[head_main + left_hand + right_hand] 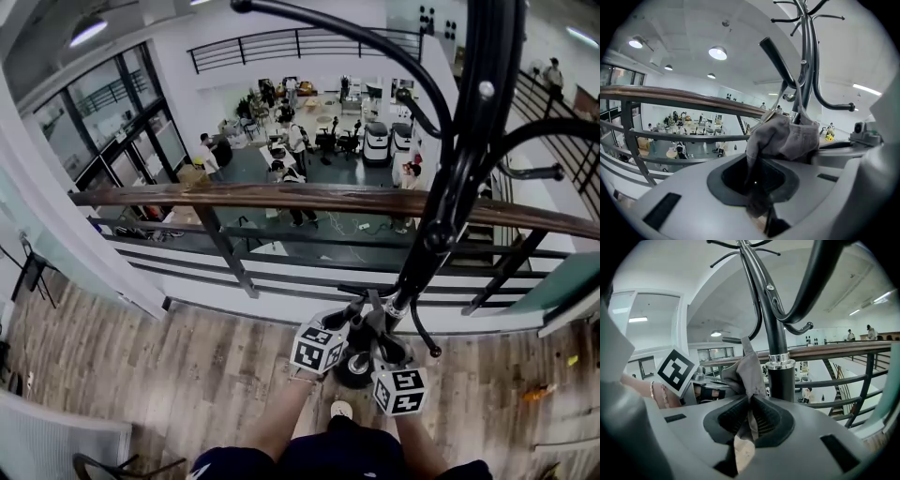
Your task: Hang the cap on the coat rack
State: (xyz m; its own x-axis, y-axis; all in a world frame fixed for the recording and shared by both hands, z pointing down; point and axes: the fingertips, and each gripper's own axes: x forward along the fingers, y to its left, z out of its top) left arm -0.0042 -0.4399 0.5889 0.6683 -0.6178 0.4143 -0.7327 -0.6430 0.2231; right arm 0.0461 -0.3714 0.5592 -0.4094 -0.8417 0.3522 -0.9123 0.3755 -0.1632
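The grey fabric cap (pixel 785 136) is bunched up just in front of the black coat rack pole (pixel 808 70). Both grippers hold it. My left gripper (pixel 757 183) is shut on one fold of it, and a dark hook (pixel 776 56) slants up just above the cap. My right gripper (pixel 750 418) is shut on another fold of the cap (pixel 747 369), right beside the pole (pixel 776 329) and its chrome collar. In the head view the left gripper (pixel 352 317) and right gripper (pixel 389 349) sit close together low against the pole (pixel 450 187). The cap is hardly visible there.
Curved black hooks (pixel 375 47) spread overhead from the pole. A wooden handrail (pixel 281 197) on dark balcony bars runs just behind the rack, above a hall with people far below. The rack's round base (pixel 356 367) stands on plank flooring by the person's shoe (pixel 342 410).
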